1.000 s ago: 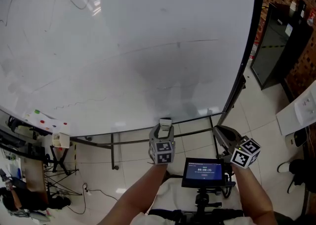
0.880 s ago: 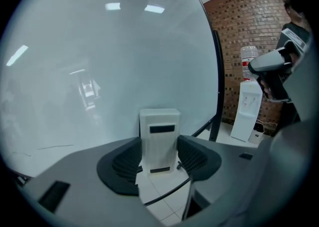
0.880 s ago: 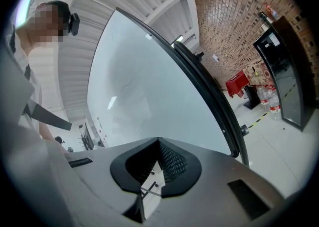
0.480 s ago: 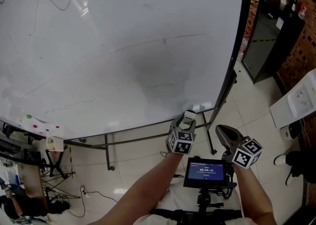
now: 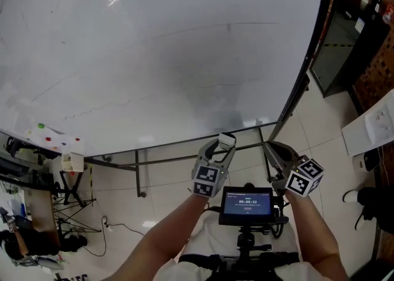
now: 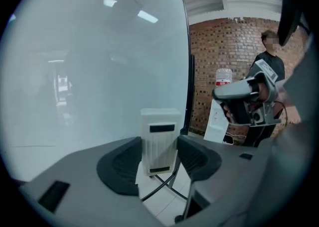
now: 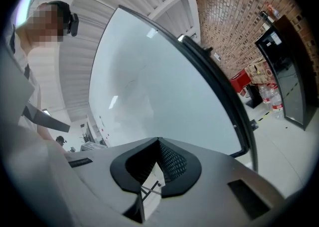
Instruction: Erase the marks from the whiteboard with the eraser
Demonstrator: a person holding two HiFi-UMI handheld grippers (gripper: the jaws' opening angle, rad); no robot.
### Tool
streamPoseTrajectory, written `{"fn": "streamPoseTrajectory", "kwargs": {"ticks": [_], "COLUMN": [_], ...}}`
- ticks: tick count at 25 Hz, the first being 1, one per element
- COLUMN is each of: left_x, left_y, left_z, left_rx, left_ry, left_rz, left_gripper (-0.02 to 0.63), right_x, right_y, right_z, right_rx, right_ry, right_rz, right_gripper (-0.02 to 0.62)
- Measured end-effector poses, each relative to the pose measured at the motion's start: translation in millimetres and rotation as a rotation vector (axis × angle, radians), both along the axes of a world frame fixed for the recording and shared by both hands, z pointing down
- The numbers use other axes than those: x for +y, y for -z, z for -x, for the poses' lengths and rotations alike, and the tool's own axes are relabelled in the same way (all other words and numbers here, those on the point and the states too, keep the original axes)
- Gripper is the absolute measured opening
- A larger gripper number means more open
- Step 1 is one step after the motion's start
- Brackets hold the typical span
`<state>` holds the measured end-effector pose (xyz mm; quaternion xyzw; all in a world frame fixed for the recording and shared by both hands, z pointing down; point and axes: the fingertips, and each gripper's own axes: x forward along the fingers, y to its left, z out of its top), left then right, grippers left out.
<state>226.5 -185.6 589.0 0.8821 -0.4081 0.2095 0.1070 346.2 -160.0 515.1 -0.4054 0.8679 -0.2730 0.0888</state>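
The big whiteboard point(image 5: 154, 58) fills the head view; only faint grey lines show on it, such as a thin squiggle point(image 5: 92, 111). My left gripper point(image 5: 220, 148) is below the board's lower edge, shut on a white eraser point(image 5: 226, 140) that stands upright between its pads. In the left gripper view the ribbed eraser point(image 6: 159, 139) sits between both dark pads of the left gripper point(image 6: 159, 157), facing the whiteboard point(image 6: 89, 71). My right gripper point(image 5: 275, 151) is beside it on the right, shut and empty; in its own view the right gripper point(image 7: 158, 145) has its pads meeting at the tip.
The board's black frame and stand legs point(image 5: 139, 175) run under it. A ledge with coloured magnets point(image 5: 52, 141) and a small box point(image 5: 72, 162) sit at lower left. A black cabinet point(image 5: 345, 45) and brick wall stand at right. A person point(image 6: 269, 66) stands beyond the board's edge.
My left gripper with the eraser has shifted right and tilted its tip rightward. The head view has dropped, so the dark marks at the board's top are out of frame. The right gripper has barely moved.
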Motion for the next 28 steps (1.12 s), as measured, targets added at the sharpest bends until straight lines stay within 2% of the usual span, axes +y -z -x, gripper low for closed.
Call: {"fn": "streamPoseTrajectory", "kwargs": {"ticks": [6, 11, 16, 20, 28], "left_x": [44.8, 78.6, 122.3, 148.0, 181.2], "left_y": [48.3, 83.2, 96.8, 112.0, 124.5], "left_z": [80.9, 174.5, 271.2, 323.7, 376.6], "left_rx": [0.083, 0.146, 0.198, 0.230, 0.275], "left_ry": [0.077, 0.236, 0.373, 0.447, 0.447], "left_rz": [-0.036, -0.099, -0.130, -0.156, -0.196], "left_gripper": [0.261, 0.261, 0.261, 0.261, 0.261], "right_x": [12.7, 30.5, 61.4, 81.3, 116.7], "right_y": [34.9, 54.1, 63.4, 72.3, 82.6], "right_z": [86.5, 184.9, 275.9, 320.0, 381.0], "right_rx": [0.010, 0.022, 0.045, 0.061, 0.089], "right_ry": [0.153, 0.373, 0.513, 0.566, 0.602], "right_rz": [-0.041, -0.081, -0.128, -0.148, -0.177], "right_gripper": [0.018, 0.018, 0.018, 0.018, 0.020]}}
